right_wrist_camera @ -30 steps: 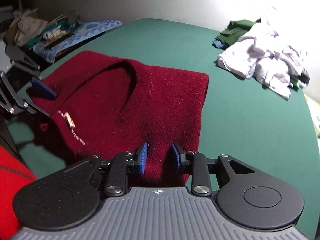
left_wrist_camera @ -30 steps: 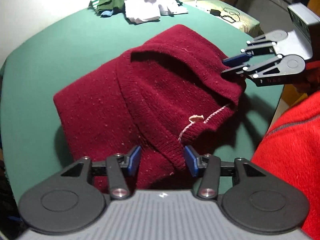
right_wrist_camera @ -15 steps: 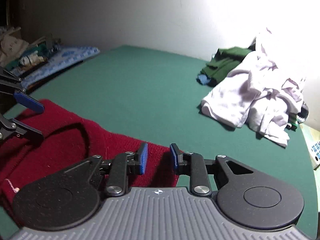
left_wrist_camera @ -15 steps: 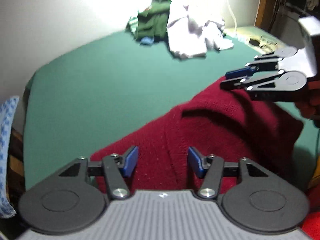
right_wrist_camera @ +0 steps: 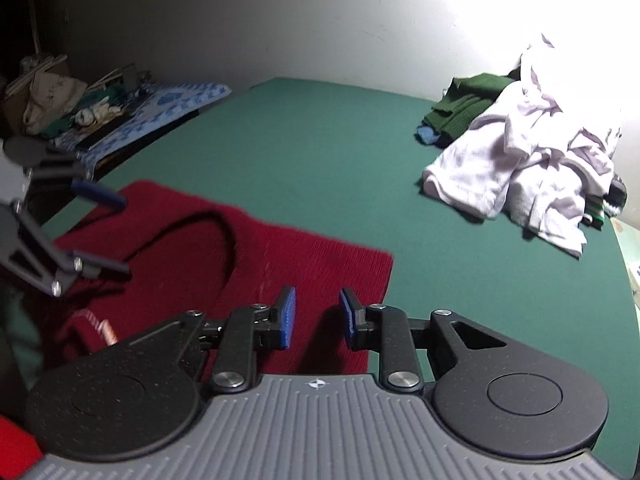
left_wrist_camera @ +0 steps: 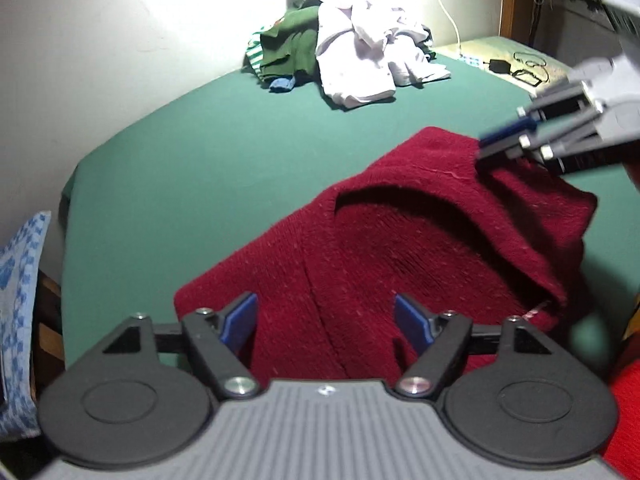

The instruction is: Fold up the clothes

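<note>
Presently the dark red knit sweater [left_wrist_camera: 420, 248] lies partly folded on the green table cover [left_wrist_camera: 208, 184], at its near edge, with the neck opening gaping upward. The left gripper [left_wrist_camera: 326, 322] hangs over the sweater's near hem; its jaws have just been opening and now stand spread wide, the blue pads [left_wrist_camera: 240, 316] clear of the knit, which shows between them without being pinched. The right gripper [right_wrist_camera: 317, 318] sits above the sweater's right-hand corner with its fingers [right_wrist_camera: 287, 316] parted by a narrow gap (cloth lies under them, and no pad presses it). Seen from the left wrist, that gripper's tips reach the raised far fold of the sweater; contact there cannot be judged through the blur. Well beyond the sweater, a heap of white and green clothes [right_wrist_camera: 520, 152] rests at the cover's far edge.
</note>
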`<state>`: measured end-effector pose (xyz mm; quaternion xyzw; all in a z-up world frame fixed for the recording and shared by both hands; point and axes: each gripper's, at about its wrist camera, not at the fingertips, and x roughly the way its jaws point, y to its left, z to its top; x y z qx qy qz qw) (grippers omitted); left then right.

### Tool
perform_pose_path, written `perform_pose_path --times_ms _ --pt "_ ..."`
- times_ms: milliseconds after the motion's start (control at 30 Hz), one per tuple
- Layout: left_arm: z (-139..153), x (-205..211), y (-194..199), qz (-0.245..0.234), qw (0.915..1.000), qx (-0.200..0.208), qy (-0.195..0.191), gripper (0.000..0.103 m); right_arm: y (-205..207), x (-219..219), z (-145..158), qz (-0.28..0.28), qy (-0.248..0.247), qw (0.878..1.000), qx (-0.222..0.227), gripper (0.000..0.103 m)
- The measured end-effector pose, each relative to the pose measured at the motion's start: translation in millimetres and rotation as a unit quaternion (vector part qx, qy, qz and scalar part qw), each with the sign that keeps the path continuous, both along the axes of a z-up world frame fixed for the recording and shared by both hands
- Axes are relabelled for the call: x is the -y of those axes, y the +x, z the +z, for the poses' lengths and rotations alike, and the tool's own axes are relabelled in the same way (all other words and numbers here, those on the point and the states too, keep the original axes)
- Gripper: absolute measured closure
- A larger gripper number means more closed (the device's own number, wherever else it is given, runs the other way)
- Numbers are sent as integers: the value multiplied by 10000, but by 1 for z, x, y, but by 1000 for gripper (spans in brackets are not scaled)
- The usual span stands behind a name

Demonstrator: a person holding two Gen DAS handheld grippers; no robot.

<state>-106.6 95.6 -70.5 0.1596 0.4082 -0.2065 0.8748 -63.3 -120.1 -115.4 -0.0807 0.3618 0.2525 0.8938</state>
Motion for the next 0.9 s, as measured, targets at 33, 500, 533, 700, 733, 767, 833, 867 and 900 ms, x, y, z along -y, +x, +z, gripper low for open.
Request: perform_pose_path --times_ms 33,500,533,700,733,767,833,867,900 --pt "-3 0 -1 45 10000 -69 -9 25 -5 0 -3 -4 -49 10000 -42 77" --pt "-2 10 -41 351 9993 -58 126 21 -34 10 5 366 -43 9989 -297 76" --pt "-3 10 -44 424 9990 -111 113 21 -37 10 3 362 -91 9985 -401 77" --pt "-20 14 -55 664 9969 -431 -3 13 -46 3 -10 345 -238 9979 -502 73" --pt "-23 17 -57 622 9971 -441 32 12 -47 3 -12 325 -229 9979 -505 73" --pt "-25 22 -60 557 9975 -426 107 9 -47 3 -12 282 -195 9980 -525 72" --pt "-28 29 -64 414 9981 -391 245 9 -47 5 -9 237 -128 9981 -546 73" --pt "-26 30 -65 330 9983 -368 299 10 -47 8 -5 200 -43 9983 -541 75" --pt "-23 28 -66 301 9986 -363 257 12 -46 14 0 85 81 9986 -507 78"
